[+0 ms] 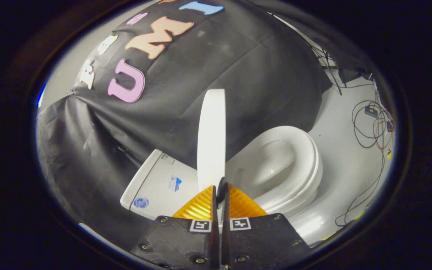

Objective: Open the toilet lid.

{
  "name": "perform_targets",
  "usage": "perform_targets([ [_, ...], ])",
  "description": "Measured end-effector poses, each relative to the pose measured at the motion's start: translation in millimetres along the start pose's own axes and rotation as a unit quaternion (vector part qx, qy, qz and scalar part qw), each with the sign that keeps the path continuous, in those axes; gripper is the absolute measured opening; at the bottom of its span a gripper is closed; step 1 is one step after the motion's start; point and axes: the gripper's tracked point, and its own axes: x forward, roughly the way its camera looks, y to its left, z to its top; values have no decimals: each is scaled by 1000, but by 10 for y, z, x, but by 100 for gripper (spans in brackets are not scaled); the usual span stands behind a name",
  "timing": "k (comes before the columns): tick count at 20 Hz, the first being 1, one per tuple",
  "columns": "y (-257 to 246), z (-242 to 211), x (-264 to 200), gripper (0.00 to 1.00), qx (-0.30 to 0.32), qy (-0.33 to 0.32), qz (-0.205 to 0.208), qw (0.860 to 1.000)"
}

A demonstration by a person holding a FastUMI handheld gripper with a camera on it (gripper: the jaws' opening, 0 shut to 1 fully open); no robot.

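The white toilet lid [211,138] stands raised on edge, seen edge-on, rising straight ahead of my fingers. My gripper [220,191] is shut on the lid's rim, with one finger pressing on each face. To the right of the lid lies the white seat and bowl [283,165], uncovered. To the left of the lid sits the white tank [159,183] with small stickers on its top.
Black cloth forms the booth wall [238,75] behind the toilet and tank. A pale floor [343,150] runs to the right of the bowl, with loose cables [369,123] and small boxes lying on it.
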Motion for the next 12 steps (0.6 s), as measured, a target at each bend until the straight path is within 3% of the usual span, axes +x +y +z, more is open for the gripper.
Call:
perform_targets([
  [12,210,-40,-32,4,-29,-9,-21,999],
])
